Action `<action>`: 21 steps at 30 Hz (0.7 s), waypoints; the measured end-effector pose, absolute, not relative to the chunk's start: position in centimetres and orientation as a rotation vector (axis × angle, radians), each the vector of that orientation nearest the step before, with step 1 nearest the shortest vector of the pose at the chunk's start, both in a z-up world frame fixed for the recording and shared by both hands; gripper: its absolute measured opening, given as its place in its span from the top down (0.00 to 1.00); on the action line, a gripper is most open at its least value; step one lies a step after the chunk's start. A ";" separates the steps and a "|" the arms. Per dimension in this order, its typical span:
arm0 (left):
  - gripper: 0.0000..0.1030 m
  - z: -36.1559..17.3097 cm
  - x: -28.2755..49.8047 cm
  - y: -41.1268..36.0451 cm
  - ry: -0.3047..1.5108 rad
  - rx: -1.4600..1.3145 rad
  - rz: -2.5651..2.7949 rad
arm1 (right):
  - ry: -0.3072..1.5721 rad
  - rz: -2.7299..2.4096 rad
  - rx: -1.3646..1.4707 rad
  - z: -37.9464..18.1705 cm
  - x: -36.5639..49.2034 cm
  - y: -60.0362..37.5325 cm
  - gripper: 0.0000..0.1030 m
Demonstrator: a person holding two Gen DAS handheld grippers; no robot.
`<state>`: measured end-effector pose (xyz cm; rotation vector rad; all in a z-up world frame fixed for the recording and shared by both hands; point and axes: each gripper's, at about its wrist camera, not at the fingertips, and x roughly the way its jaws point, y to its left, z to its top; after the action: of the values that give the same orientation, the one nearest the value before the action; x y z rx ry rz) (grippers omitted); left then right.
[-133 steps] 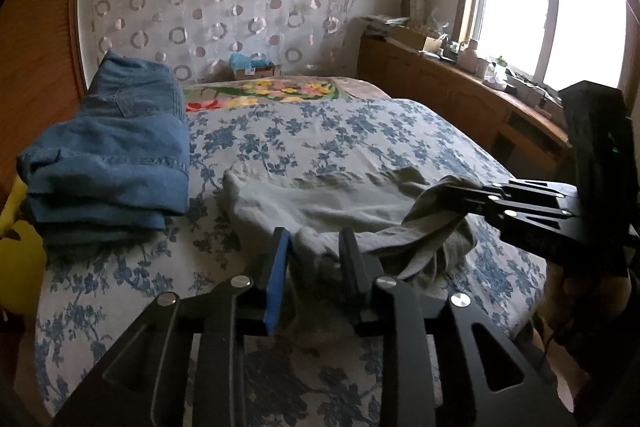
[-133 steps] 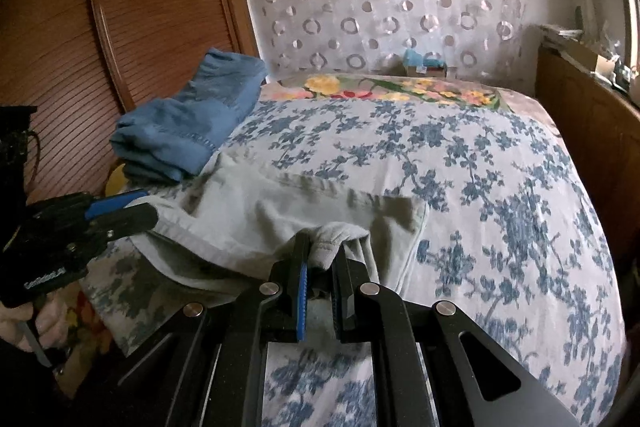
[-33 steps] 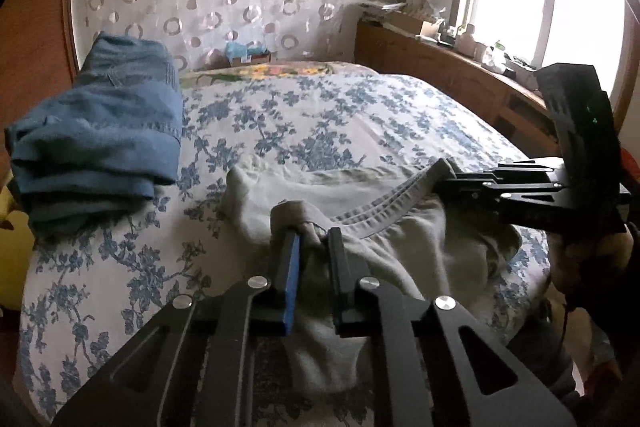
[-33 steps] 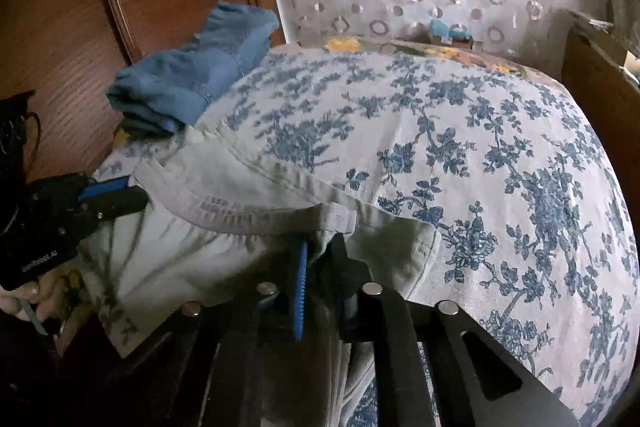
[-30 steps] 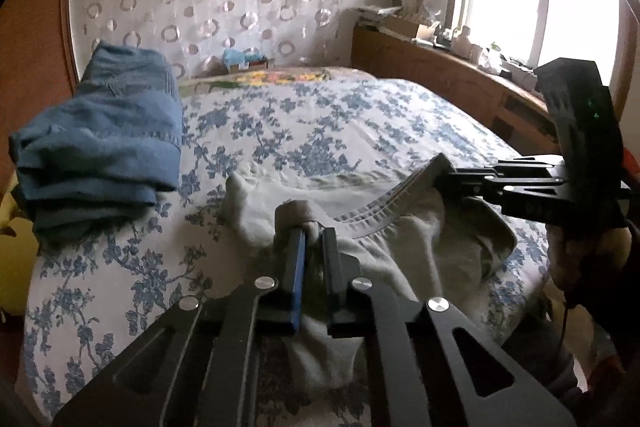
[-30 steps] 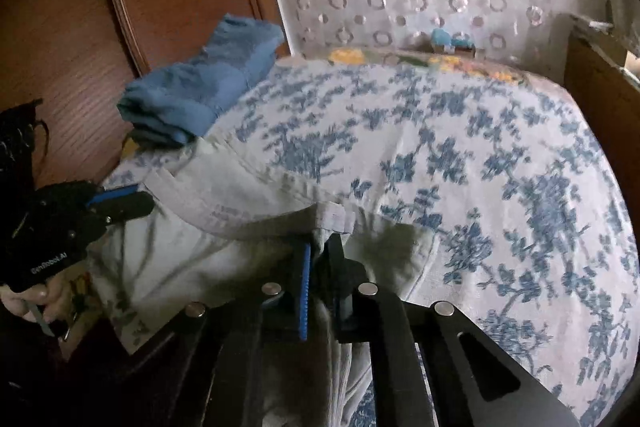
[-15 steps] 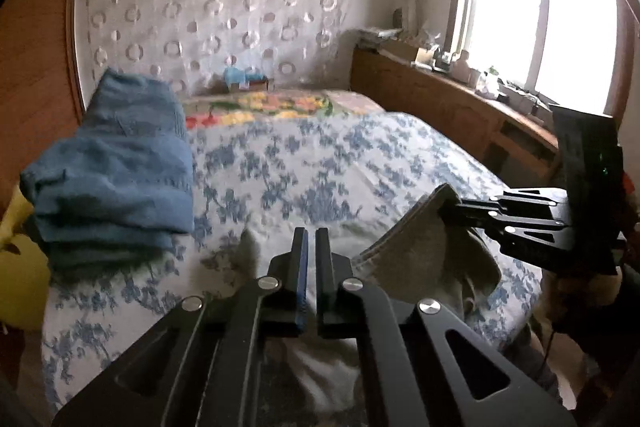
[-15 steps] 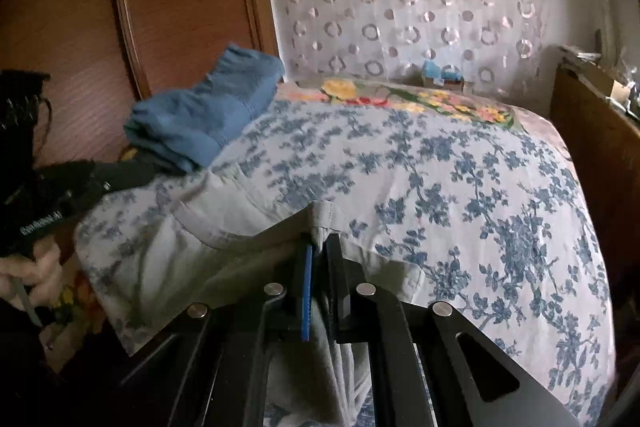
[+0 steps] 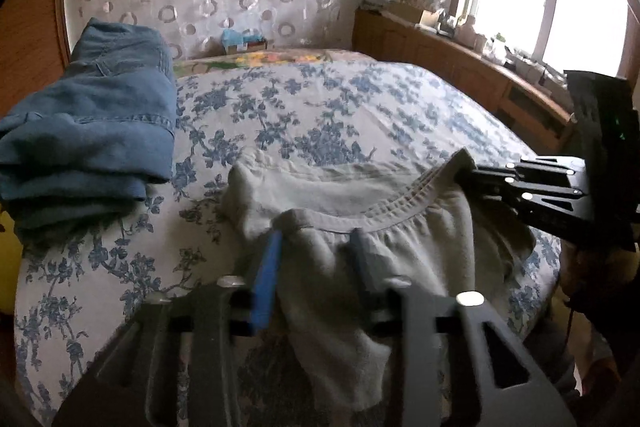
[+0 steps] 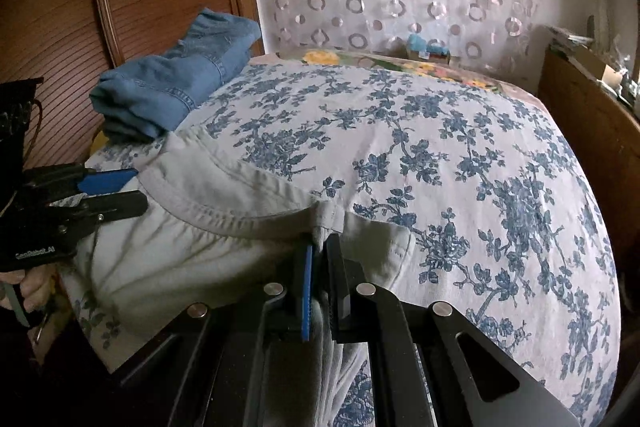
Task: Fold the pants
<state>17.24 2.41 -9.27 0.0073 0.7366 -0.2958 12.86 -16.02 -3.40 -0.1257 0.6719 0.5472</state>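
Left tool (image 9: 315, 239): its jaws have just been opening, and they are standing apart with a bunch of the grey pants (image 9: 400, 251) lying between them. The pads are not pinching as far as you can see, so count it as released.

Right tool (image 10: 320, 245): it is clenching the waistband (image 10: 224, 203) at the corner directly ahead of its tips. The cloth is running back under the tool and out of sight.

Between your two tools the waistband is arcing slack, not taut. The seat of the pants is sagging just behind it over the near edge of the bed (image 10: 440, 147). You cannot see the legs from either view.

Progress, as a judgement: this pair is sitting at the very start. It is being laid out by the waist, no crease is showing, and one corner is loose. Regripping, spreading it flat and making every fold are all waiting.

Beyond the left tool and off to its left, well apart from the grey pair, the jeans (image 9: 92, 131) are lying stacked and folded. That pair is looking finished.
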 end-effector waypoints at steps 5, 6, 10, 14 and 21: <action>0.97 -7.4 15.9 2.7 0.662 -0.004 -0.306 | 0.621 0.570 -0.088 -2.6 11.9 -17.0 0.94; 0.97 -6.8 15.6 2.8 0.639 -0.008 -0.302 | 0.599 0.573 -0.079 -2.3 11.6 -17.3 0.94; 0.97 -4.0 15.4 2.9 0.549 -0.018 -0.296 | 0.540 0.560 -0.061 -0.8 10.9 -17.8 0.94; 0.97 -4.2 18.0 2.5 0.579 0.017 -0.270 | 0.554 0.527 -0.074 -0.1 12.0 -17.4 0.94; 0.93 -6.8 19.2 3.1 0.675 -0.009 -0.280 | 0.650 0.506 -0.088 -2.2 14.1 -16.1 0.94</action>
<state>19.17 3.05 -6.80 -0.0092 0.6748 -0.2801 14.13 -16.10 -2.21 -0.0885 0.6501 0.5064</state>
